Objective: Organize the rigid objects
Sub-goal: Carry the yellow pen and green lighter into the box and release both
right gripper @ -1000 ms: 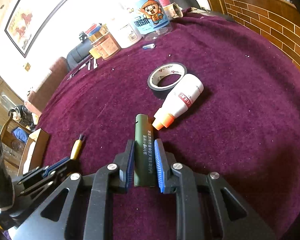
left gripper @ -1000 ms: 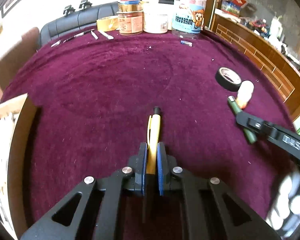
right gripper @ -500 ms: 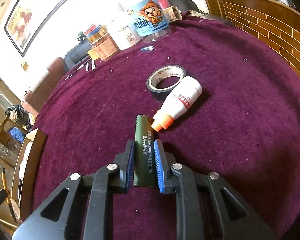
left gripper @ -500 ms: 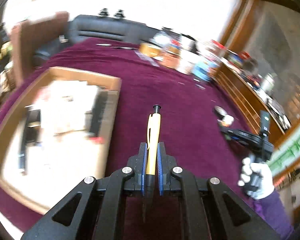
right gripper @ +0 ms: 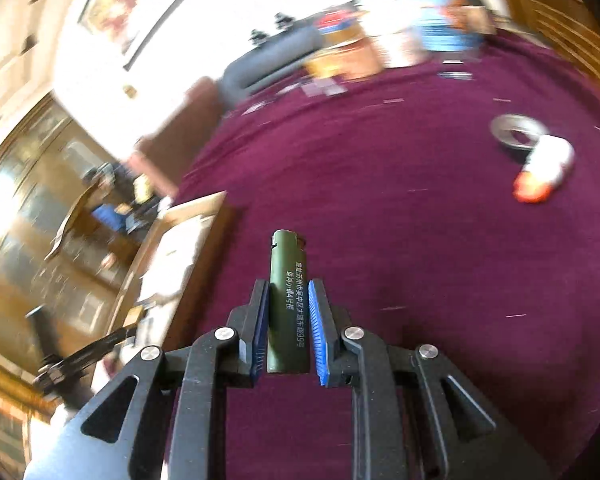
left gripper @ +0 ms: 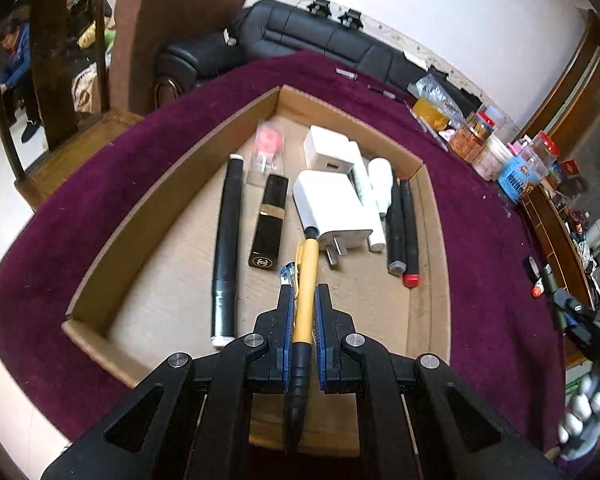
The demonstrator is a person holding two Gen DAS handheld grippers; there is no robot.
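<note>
My left gripper (left gripper: 303, 294) is shut on a yellow pen (left gripper: 306, 296) and hangs over the near part of an open cardboard box (left gripper: 148, 204). Inside the box lie white chargers (left gripper: 332, 208), a black tube (left gripper: 228, 240), a black lipstick case (left gripper: 270, 226) and dark markers (left gripper: 404, 228). My right gripper (right gripper: 289, 290) is shut on a dark green lighter (right gripper: 287, 300), held above the purple tablecloth (right gripper: 420, 260); the box (right gripper: 168, 264) lies blurred to its left. In the left wrist view the right gripper (left gripper: 576, 316) shows far right with a gloved hand (left gripper: 584, 412).
A black tape roll (right gripper: 516, 132) and a white bottle with an orange cap (right gripper: 544, 168) lie on the cloth at right. Jars and tubs (left gripper: 496, 152) crowd the table's far edge. A wooden chair (left gripper: 68, 64) and a black sofa (left gripper: 320, 40) stand beyond it.
My left gripper carried the yellow pen leftward from the open cloth to above the box. My right gripper lifted the green lighter off the cloth and swung left, away from the tape and bottle.
</note>
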